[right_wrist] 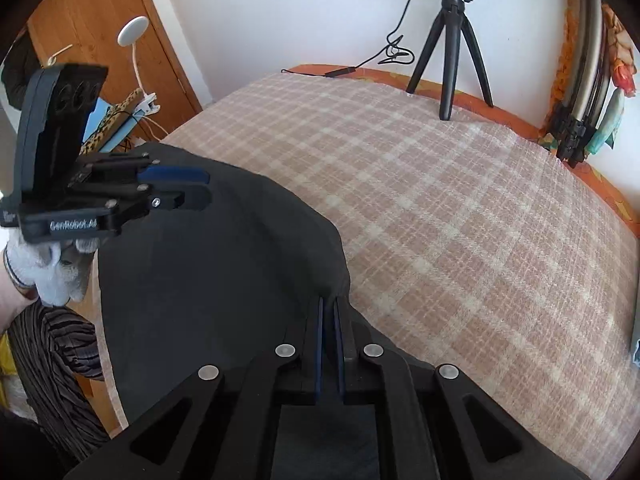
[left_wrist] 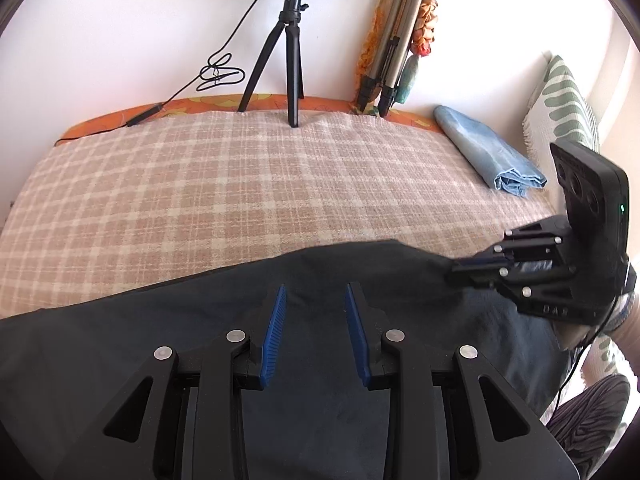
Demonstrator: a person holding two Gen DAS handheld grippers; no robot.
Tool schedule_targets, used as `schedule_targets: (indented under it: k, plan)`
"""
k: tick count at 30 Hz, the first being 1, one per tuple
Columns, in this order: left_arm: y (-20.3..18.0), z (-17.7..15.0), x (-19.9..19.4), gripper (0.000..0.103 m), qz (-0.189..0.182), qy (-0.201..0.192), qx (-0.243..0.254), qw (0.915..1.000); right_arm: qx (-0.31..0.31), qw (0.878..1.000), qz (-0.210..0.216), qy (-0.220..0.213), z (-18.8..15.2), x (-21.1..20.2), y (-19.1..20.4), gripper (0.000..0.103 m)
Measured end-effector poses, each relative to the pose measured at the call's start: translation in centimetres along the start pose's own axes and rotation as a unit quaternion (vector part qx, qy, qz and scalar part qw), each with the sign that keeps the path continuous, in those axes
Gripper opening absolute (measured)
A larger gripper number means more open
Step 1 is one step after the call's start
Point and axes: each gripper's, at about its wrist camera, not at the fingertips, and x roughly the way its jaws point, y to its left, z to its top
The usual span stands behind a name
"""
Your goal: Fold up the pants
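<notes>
I noted my right gripper (right_wrist: 329,312) clamped on the dark pants' (right_wrist: 208,280) edge over the bed (right_wrist: 440,200), left gripper (left_wrist: 314,300) spread apart above them; risk: one-sided pull bunches cloth.

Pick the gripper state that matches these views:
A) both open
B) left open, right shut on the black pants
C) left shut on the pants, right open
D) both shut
B: the left gripper shows a wide gap above the black pants, while the right gripper pinches their edge.
</notes>
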Motion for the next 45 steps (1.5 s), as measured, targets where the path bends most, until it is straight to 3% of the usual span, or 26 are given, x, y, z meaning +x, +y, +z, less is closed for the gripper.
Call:
schedule_targets:
  k: [5,9,11,12,13,14,18,20,23,26,29,32,35,41,45]
  plan:
    - [-1.1,-0.2,-0.2,0.029,-0.012,-0.004,0.013,0.9998,-0.013,1.0,0.009,0.003,-3.1,-0.2,3.0,0.004]
    - [-2.2,-1.6,1.3,0.029,-0.032,0.04,0.036,0.998,-0.013,0.999,0.039,0.029,-4.9,0.4,3.7,0.011]
    - [-2.6,-2.7,2.0,0.029,-0.025,0.06,0.05,0.9966,-0.005,0.998,0.059,0.021,-4.8,-0.5,3.5,0.012]
    - [-2.8,-3.2,2.3,0.029,-0.022,0.068,0.058,0.9958,0.007,0.997,0.074,0.015,-4.5,-1.1,3.0,0.019]
    - [-2.9,-3.8,2.5,0.029,-0.018,0.073,0.064,0.9951,0.019,0.996,0.088,0.005,-4.2,-1.8,2.5,0.032]
    - [-2.9,-4.3,2.6,0.029,-0.015,0.079,0.067,0.9945,0.027,0.995,0.095,-0.007,-3.8,-2.6,2.1,0.035]
    - [-2.9,-6.2,2.6,0.029,-0.015,0.088,0.083,0.9925,0.023,0.998,0.049,-0.025,-2.1,-3.8,1.1,0.035]
    - [-3.0,-6.5,2.1,0.029,-0.014,0.086,0.091,0.9921,0.018,1.0,0.02,-0.012,-1.8,-3.3,0.3,0.039]
    - [-2.7,-6.7,1.8,0.029,-0.017,0.084,0.087,0.9925,0.056,0.998,0.015,0.017,-2.3,-2.1,-1.7,0.042]
    - [-2.5,-6.6,1.7,0.029,-0.013,0.082,0.088,0.9926,0.079,0.996,0.038,0.03,-3.3,-1.3,-2.2,0.042]
    - [-2.2,-6.5,1.9,0.029,-0.016,0.084,0.083,0.9929,0.056,0.997,0.039,0.022,-3.7,-1.6,-0.7,0.037]
    - [-2.2,-6.6,1.7,0.029,-0.011,0.081,0.079,0.9935,0.031,0.999,0.027,0.022,-3.6,-1.9,0.6,0.015]
    - [-1.8,-6.2,0.5,0.029,0.006,0.062,0.08,0.9948,0.005,1.0,-0.006,0.011,-2.9,-2.4,1.1,0.005]
    - [1.1,-4.0,-3.0,0.029,0.027,0.005,0.036,0.999,-0.028,0.996,-0.082,-0.02,1.5,-4.1,-0.8,0.003]
    - [2.6,-3.5,-2.6,0.029,0.04,0.01,0.018,0.999,-0.04,0.99,-0.136,-0.016,5.0,-2.5,-3.4,0.003]
